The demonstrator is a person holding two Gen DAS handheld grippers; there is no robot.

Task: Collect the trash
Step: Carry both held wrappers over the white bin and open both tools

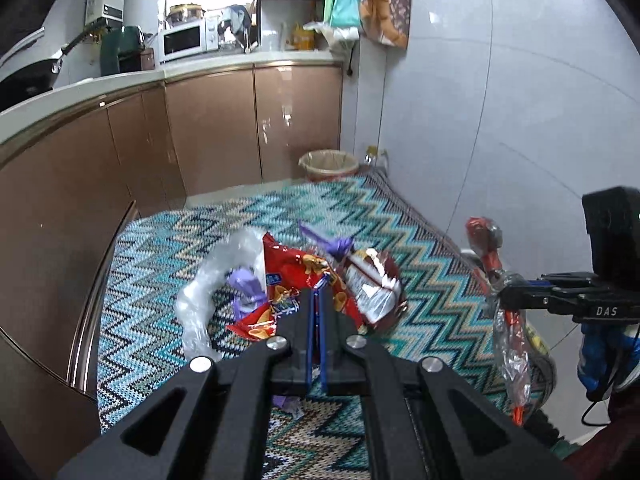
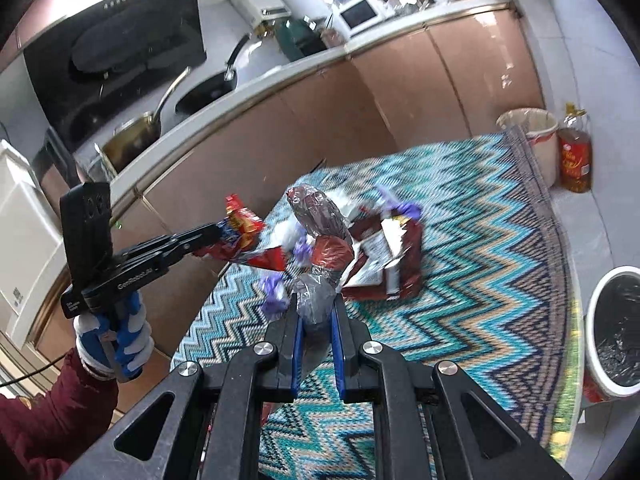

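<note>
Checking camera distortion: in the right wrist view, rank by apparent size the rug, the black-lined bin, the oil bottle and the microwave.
1. Rug
2. Black-lined bin, nearer the camera and cut off at the edge
3. Oil bottle
4. Microwave, farthest away

The zigzag rug (image 2: 460, 240) smears with motion blur in the right wrist view. The black-lined bin (image 2: 616, 328) is cut off by the fisheye edge. Wrapper print is unreadable.

White letters reading "DAS" are showing on the black body of the right tongs (image 1: 498, 300), seen from the left wrist view. "GenRobot.AI" is standing in pale letters along the side of the left tongs (image 2: 218, 234) in the right wrist view. Print on the red snack bag (image 1: 296, 284), the brown wrapper (image 2: 384, 264) and the oil bottle (image 2: 575, 158) label is staying too blurred to read.
</note>
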